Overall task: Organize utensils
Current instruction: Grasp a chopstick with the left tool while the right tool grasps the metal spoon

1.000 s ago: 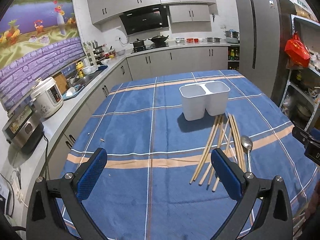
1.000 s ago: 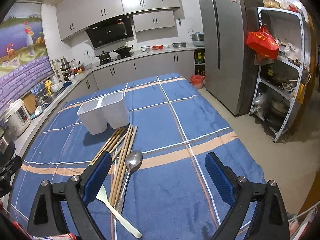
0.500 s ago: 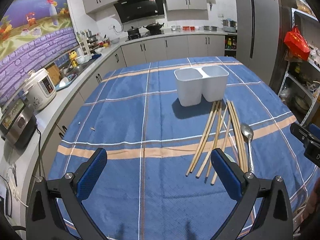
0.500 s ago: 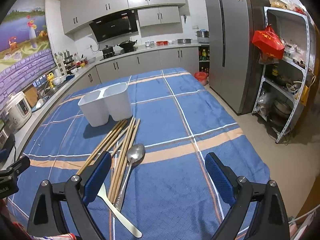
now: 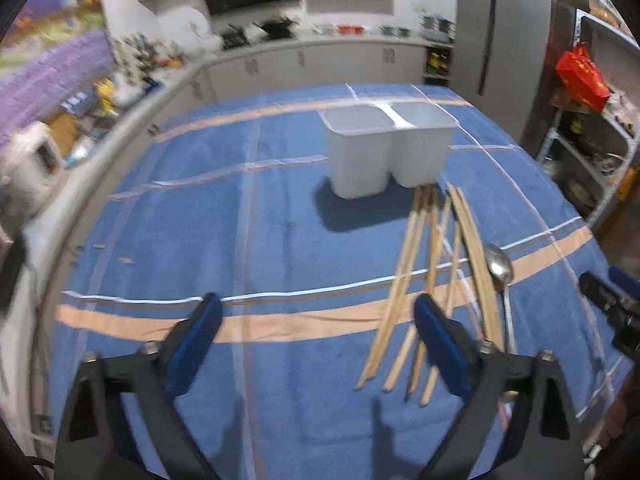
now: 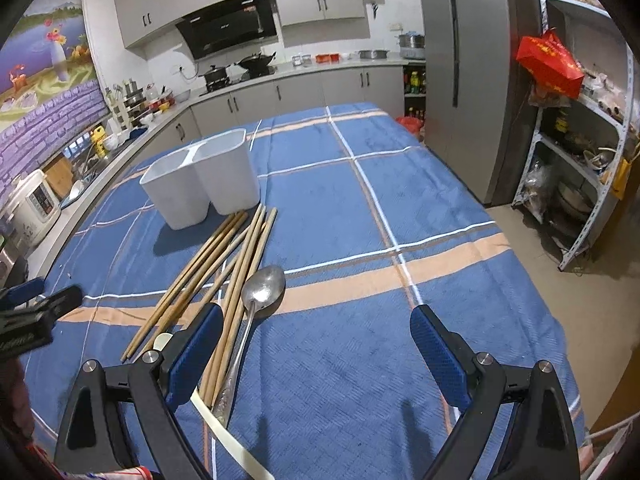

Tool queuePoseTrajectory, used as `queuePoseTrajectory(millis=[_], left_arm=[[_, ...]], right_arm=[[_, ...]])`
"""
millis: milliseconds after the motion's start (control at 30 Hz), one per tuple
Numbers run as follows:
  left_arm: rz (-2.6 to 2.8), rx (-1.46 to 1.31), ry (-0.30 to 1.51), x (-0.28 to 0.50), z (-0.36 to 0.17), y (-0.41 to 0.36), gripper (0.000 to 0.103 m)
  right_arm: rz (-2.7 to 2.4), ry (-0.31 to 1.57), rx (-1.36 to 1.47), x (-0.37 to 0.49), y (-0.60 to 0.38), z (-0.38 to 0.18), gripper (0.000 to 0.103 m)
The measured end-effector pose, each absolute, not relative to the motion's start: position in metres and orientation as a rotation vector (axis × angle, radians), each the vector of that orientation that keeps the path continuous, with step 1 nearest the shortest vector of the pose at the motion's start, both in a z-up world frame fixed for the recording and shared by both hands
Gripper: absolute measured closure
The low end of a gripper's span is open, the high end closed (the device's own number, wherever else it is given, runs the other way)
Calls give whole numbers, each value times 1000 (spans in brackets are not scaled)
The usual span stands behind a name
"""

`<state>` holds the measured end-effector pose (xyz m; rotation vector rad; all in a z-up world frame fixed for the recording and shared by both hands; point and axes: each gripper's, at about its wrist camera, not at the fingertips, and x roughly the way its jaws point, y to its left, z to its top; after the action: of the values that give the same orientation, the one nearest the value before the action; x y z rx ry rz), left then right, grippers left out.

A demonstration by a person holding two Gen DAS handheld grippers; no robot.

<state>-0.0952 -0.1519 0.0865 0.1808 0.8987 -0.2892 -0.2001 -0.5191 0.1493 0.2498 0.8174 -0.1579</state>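
Observation:
A white two-compartment holder point(image 5: 390, 148) point(image 6: 200, 176) stands empty on the blue plaid tablecloth point(image 5: 280, 220). Several wooden chopsticks point(image 5: 432, 272) point(image 6: 216, 272) lie fanned in front of it. A metal spoon point(image 5: 500, 276) point(image 6: 258, 300) lies to their right, and a cream plastic spoon point(image 6: 224, 436) lies near the front edge. My left gripper point(image 5: 316, 332) is open and empty, left of the chopsticks' near ends. My right gripper point(image 6: 316, 340) is open and empty, its left finger point(image 6: 196, 356) over the chopstick ends.
A kitchen counter point(image 6: 100, 160) with a rice cooker point(image 6: 32, 204) runs along the left. A grey fridge point(image 6: 460, 72) and a metal shelf rack point(image 6: 580, 140) stand to the right. The table's right edge drops to the floor point(image 6: 532, 240).
Both grippers have moved forward and lower toward the table. The left view swung right, bringing the chopsticks closer. Nothing on the table has moved.

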Motion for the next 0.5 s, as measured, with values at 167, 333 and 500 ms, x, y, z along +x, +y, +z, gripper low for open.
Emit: queuePoseTrajectory(millis=[167,333,500], left_arm=[[-403,171,997,-60,58,-179,46],[-495,226,1043,-40,36,-207,65],[-555,254,1083,-26,19,-223,80]], right_arm=[[-100,889,249,-183,-514,133,19],[-18,984,295,-163,-506,111,47],[15,1027,286,-149,-493,99,53]])
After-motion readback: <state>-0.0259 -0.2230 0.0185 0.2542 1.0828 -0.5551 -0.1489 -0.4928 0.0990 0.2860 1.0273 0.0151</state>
